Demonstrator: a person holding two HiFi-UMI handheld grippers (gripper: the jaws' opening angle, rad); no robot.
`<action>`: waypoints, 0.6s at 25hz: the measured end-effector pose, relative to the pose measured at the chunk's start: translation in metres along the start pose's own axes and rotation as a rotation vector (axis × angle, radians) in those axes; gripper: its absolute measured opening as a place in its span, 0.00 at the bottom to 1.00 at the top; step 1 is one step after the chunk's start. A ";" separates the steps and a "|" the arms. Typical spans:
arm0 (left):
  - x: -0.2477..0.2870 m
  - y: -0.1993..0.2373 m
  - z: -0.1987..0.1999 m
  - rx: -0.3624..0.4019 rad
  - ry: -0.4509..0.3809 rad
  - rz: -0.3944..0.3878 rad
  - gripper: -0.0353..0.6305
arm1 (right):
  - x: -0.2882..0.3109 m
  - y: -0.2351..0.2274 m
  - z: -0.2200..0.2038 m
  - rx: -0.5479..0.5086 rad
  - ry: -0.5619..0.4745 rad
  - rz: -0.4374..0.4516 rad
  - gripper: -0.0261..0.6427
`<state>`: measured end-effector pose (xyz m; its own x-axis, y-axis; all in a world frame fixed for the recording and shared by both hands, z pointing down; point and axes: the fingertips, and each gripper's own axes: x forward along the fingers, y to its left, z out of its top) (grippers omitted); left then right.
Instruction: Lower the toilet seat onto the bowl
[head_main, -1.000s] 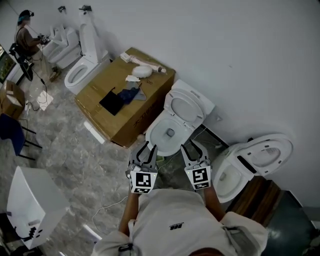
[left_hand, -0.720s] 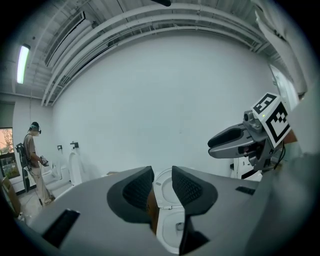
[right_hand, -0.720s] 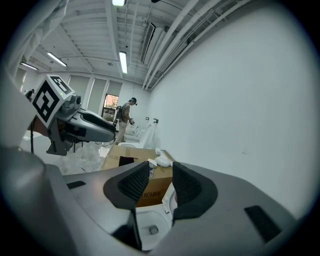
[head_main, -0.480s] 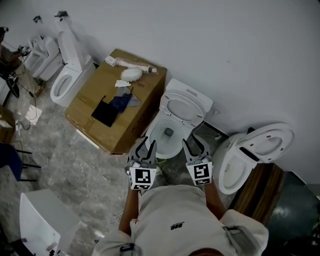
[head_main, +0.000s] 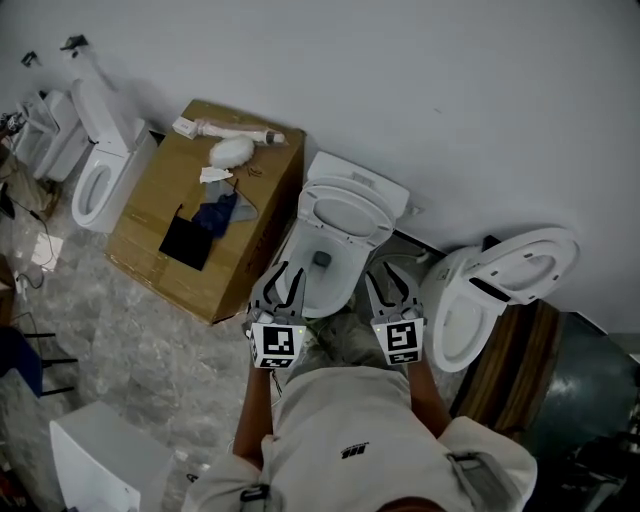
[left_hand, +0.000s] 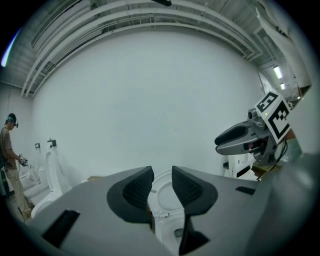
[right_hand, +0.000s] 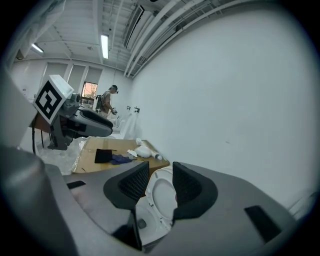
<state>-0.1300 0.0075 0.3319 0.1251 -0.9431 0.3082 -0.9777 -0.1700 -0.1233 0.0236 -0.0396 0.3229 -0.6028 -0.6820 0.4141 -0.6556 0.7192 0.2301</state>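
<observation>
A white toilet stands against the wall; its seat (head_main: 347, 213) and lid are raised and lean back over the open bowl (head_main: 318, 275). My left gripper (head_main: 283, 272) hovers at the bowl's near left rim and my right gripper (head_main: 385, 280) at its near right, neither touching it. In the left gripper view the left gripper (left_hand: 162, 175) has its jaws nearly together with nothing between them, and the raised seat (left_hand: 162, 192) shows through the slit. The right gripper (right_hand: 161, 172) looks the same, with the seat (right_hand: 161, 197) beyond its jaws.
A cardboard box (head_main: 150, 235) with a dark cloth and white parts on top stands left of the toilet. A second toilet (head_main: 500, 285) lies tilted at the right on a wooden pallet (head_main: 520, 385). More toilets (head_main: 95, 165) stand far left, where a person (left_hand: 10, 150) is.
Both grippers have moved forward to the toilet bowl's near rim. The box and the far toilets have slid left in the head view. The seat stays raised.
</observation>
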 end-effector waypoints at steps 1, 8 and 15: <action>0.007 0.000 0.001 0.003 0.000 -0.005 0.26 | 0.003 -0.005 -0.002 0.003 0.004 -0.003 0.26; 0.061 -0.007 0.005 0.018 0.031 -0.025 0.26 | 0.037 -0.041 -0.020 0.023 0.031 0.022 0.26; 0.119 -0.016 0.010 0.036 0.073 -0.034 0.26 | 0.080 -0.079 -0.035 0.042 0.051 0.073 0.26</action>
<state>-0.0973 -0.1047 0.3608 0.1438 -0.9135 0.3806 -0.9664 -0.2125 -0.1448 0.0430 -0.1460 0.3685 -0.6265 -0.6195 0.4729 -0.6297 0.7599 0.1612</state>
